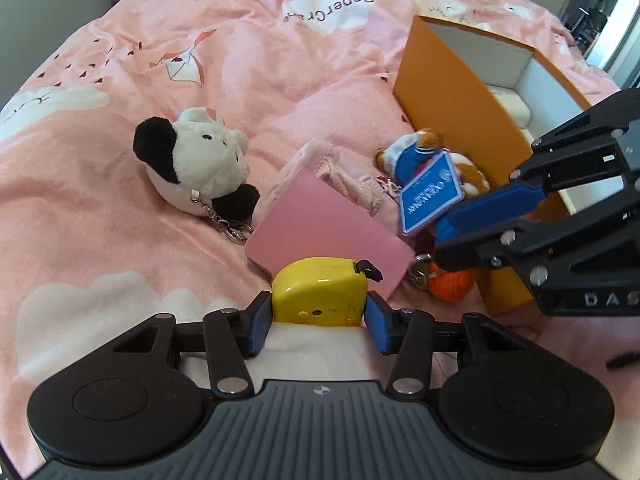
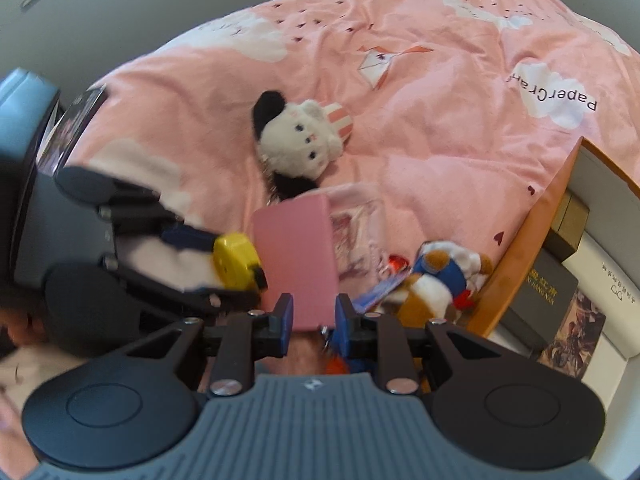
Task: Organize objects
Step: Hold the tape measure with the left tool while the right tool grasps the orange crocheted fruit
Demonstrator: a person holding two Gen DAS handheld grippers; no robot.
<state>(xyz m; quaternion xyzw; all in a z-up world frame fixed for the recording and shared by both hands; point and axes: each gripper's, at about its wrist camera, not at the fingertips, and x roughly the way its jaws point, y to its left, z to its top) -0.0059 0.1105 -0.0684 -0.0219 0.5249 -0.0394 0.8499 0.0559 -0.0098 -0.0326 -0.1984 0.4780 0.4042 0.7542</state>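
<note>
Far left of the left wrist frame, the fluffy black-and-white plush (image 1: 196, 160) lies on the soft pink quilt (image 1: 120, 60), metal clip trailing. Centre, your left gripper (image 1: 318, 316) has its blue pads clamped on the glossy, rounded yellow tape measure (image 1: 320, 292), just ahead of the flat pink card (image 1: 324, 232). Right, the bear plush (image 1: 424, 156) rests against the stiff orange box (image 1: 440, 92). Your right gripper (image 2: 314, 314) sits narrowly parted around the card's edge; I cannot tell if it grips.
</note>
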